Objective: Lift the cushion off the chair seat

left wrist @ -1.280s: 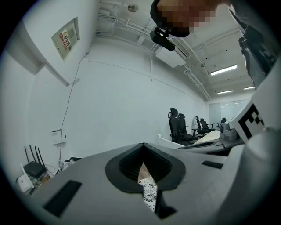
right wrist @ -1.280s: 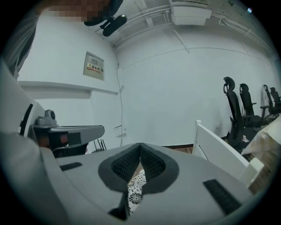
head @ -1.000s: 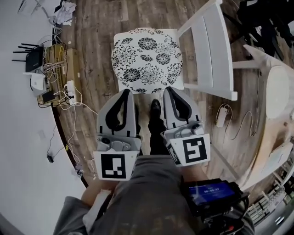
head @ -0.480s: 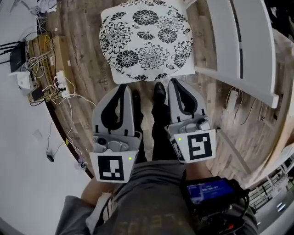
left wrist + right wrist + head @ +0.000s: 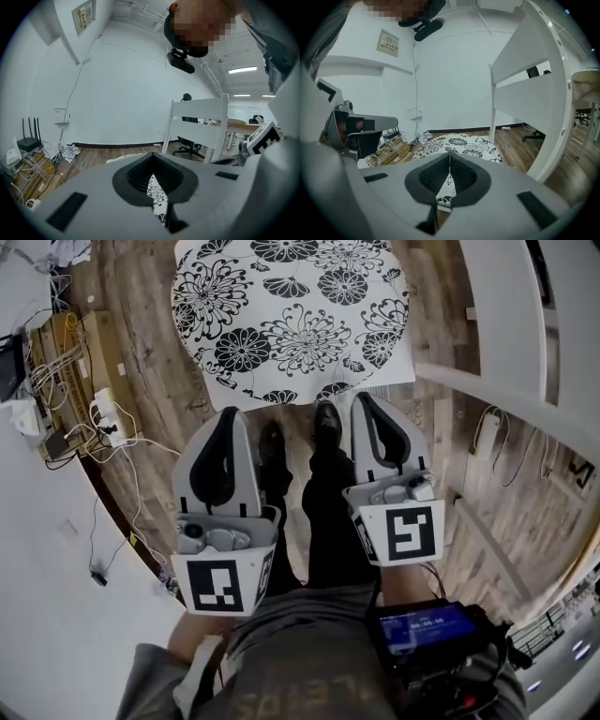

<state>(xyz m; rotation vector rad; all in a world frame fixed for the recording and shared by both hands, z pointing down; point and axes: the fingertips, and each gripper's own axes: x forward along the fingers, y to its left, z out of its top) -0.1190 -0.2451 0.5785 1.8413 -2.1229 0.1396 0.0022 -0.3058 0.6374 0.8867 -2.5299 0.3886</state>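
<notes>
Cushion (image 5: 291,320), white with a black flower print, lay flat over the seat of the white chair (image 5: 497,324), whose slatted back stood along its right side in my head view. Neither tool touched it.

I had the left gripper (image 5: 228,416) and the right gripper (image 5: 362,399) side by side, both pointing at the cushion's near edge. The right one's tip sat just short of that edge and the left one's a little further back. From above I could not tell how high over the seat they were.

The left gripper view showed its jaws pressed together at the tips with nothing pinched. Only a sliver of the flower print showed through the gap behind the pads. The right gripper view showed the same: pads meeting in a thin line, nothing between them, and the cushion spread out ahead and below.

Between the two tools I saw a pair of black shoes (image 5: 325,418) on the wooden floor (image 5: 155,381). A tangle of cables and a power strip (image 5: 105,418) lay off to the left by the wall.
</notes>
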